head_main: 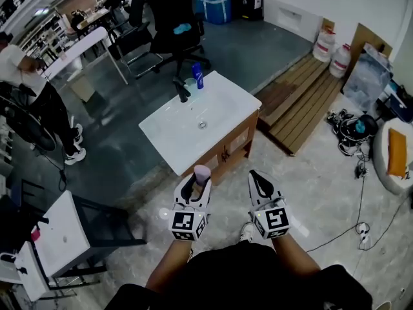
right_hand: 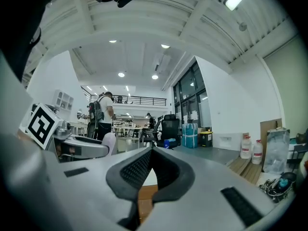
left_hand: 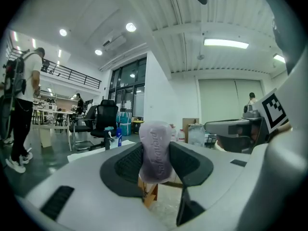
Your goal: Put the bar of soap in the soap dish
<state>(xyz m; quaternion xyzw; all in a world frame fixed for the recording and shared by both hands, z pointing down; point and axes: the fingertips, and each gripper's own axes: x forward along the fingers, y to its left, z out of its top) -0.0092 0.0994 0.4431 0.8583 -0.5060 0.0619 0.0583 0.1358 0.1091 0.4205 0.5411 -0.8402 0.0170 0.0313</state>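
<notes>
A pale lilac bar of soap [head_main: 202, 174] stands on end between the jaws of my left gripper [head_main: 195, 183], which is shut on it. In the left gripper view the soap [left_hand: 155, 153] fills the gap between the black pads, embossed side facing the camera. My right gripper [head_main: 260, 179] is beside it, shut with nothing held; its pads meet in its own view [right_hand: 151, 153]. Both grippers hang over the floor just before the white sink top [head_main: 168, 131] on a wooden cabinet [head_main: 232, 147]. I cannot make out a soap dish for certain.
A black faucet [head_main: 182, 90] and a blue bottle [head_main: 198, 76] stand at the sink's far edge. Behind it is a black office chair [head_main: 171, 31]. Wooden planks [head_main: 303, 102] lie to the right, cables [head_main: 352, 131] beyond. A person [head_main: 32, 89] stands at the left.
</notes>
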